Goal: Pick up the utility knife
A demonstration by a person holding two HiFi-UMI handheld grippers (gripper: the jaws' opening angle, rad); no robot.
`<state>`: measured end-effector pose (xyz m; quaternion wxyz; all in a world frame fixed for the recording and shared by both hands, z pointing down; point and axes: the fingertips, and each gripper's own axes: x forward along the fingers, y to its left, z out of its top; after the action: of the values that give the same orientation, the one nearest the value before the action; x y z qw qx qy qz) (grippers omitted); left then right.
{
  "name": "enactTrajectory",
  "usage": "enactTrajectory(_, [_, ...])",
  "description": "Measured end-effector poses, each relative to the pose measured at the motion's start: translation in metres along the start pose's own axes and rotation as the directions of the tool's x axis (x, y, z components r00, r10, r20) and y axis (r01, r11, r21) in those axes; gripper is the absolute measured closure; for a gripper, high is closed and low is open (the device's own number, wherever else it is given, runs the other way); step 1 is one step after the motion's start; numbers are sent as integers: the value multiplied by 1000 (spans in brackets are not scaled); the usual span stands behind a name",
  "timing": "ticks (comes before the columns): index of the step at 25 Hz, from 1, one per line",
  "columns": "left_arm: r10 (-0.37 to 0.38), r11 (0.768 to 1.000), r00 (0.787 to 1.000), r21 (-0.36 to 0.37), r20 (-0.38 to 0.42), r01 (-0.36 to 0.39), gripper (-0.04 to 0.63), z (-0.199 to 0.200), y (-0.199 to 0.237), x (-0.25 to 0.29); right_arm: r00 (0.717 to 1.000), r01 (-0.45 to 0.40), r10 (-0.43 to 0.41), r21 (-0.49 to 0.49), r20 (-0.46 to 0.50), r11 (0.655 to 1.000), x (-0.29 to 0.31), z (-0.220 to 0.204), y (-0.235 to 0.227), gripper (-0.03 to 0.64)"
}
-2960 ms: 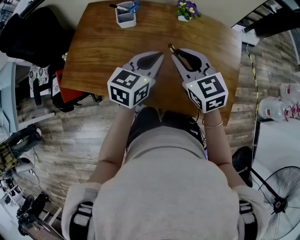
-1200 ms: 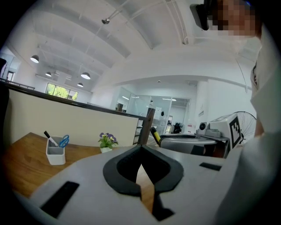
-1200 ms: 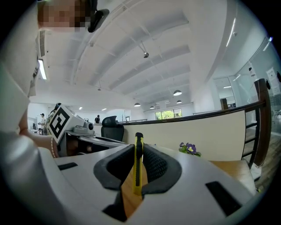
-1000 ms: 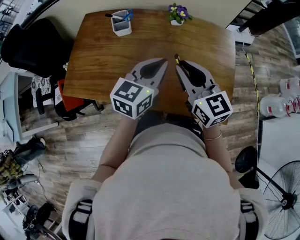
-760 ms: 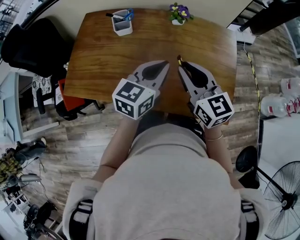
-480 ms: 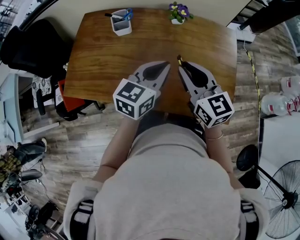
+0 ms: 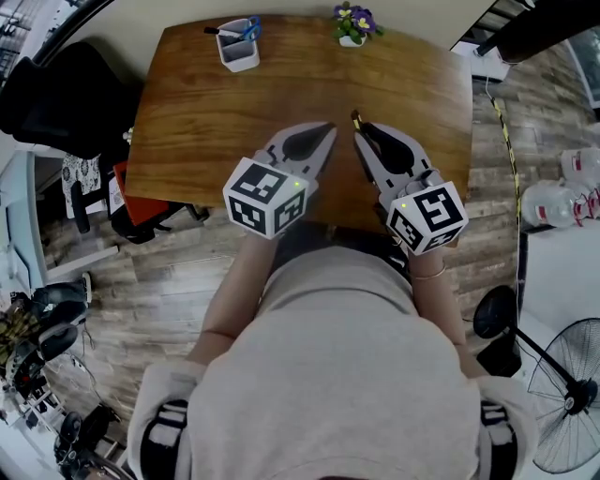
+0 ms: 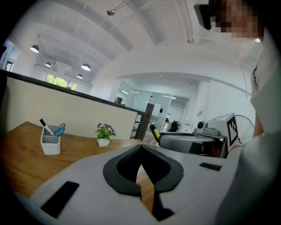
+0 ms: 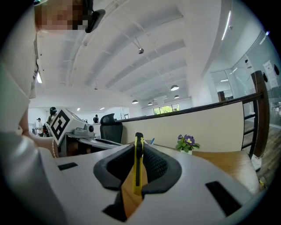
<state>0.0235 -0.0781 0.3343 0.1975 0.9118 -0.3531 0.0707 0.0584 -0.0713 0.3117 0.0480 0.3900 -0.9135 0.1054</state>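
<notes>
The head view looked steeply down on the left gripper (image 7: 326, 129), right gripper (image 7: 357, 125) and table (image 7: 206, 112). Each gripper view sat close behind its jaws, facing forward; both shared the flower pot (image 8: 103, 141) ahead.

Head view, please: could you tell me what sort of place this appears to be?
Probably an open-plan office: a brown wooden desk carries a white pen holder and a small potted purple flower, a black office chair stands nearby, and glass-walled rooms show beyond.

Smooth wooden table (image 7: 206, 103), plastic utility knife (image 9: 137, 162)
</notes>
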Motion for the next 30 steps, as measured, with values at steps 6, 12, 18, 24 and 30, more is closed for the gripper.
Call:
enactTrajectory(6, [-4, 1000, 1000, -5, 1, 4, 581, -1, -2, 2, 1000, -1, 1, -3, 4, 1000, 1, 0, -2, 543])
enactTrajectory(12, [-9, 1000, 1000, -8, -1, 9, 581, -2, -3, 5, 1000, 0, 0, -7, -6, 1000, 1, -2, -3, 543])
enactTrajectory(18, [-7, 1000, 1000, -10, 1, 7, 581, -2, -4, 5, 1000, -3, 3, -12, -15, 1000, 1, -3, -2, 543])
enactTrajectory(24, [-6, 1000, 1000, -16, -1, 6, 581, -2, -1, 5, 1000, -8, 8, -13, -24, 1000, 3, -5, -2, 543])
enactTrajectory(30, [-8, 1000, 1000, -17, -8, 8, 581, -3, -3, 7, 999, -13, 13, -9, -36, 1000, 3, -9, -2, 543])
